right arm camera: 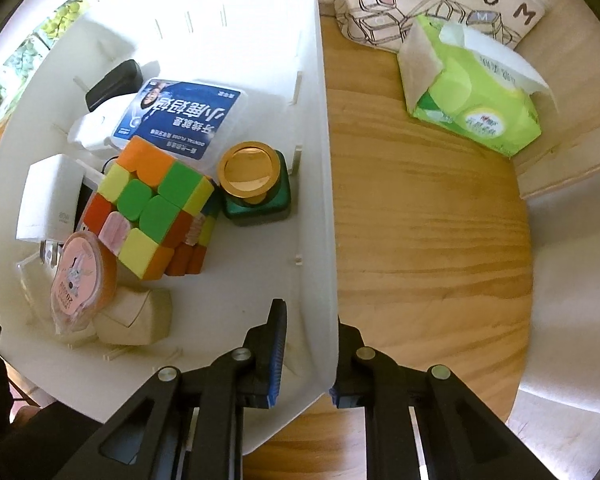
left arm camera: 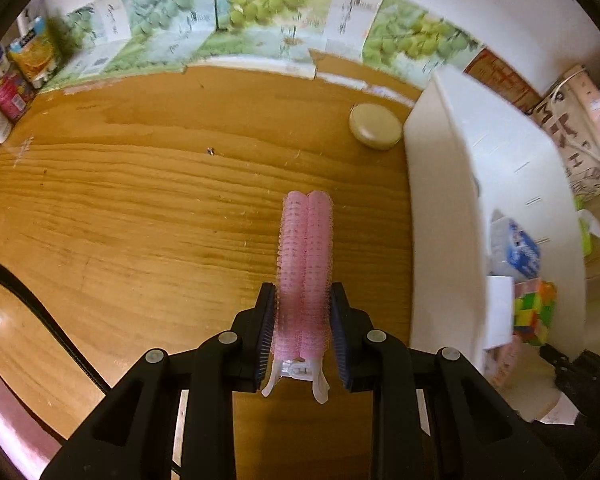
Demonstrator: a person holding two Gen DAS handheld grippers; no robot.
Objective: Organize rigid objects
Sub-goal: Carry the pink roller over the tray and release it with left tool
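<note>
**Pink curler clip held, bin wall gripped**

My left gripper (left arm camera: 303, 332) has its fingers clamped on a pink hair-roller clip (left arm camera: 306, 264), held above the wooden worktop (left arm camera: 140, 208), with a round beige compact (left arm camera: 375, 126) farther off. To the right, my right gripper (right arm camera: 308, 356) has its fingers narrowed onto the white bin (right arm camera: 324, 200) wall. Inside lie a puzzle cube (right arm camera: 152, 208) and a green bottle (right arm camera: 260, 200).

Pink bristly hair roller (left arm camera: 305, 268) showing against the honey-brown wood-grain table (left arm camera: 140, 208). White bin (right arm camera: 320, 160) sitting on it. Inside the bin: cube (right arm camera: 156, 204) showing orange, green, yellow, red and pink tiles; beside the cube, a green bottle (right arm camera: 260, 196) wearing a gold cap. Outside the bin: lime-green tissue pack (right arm camera: 472, 96). Round cream case (left arm camera: 375, 126) lying near the bin.
</note>
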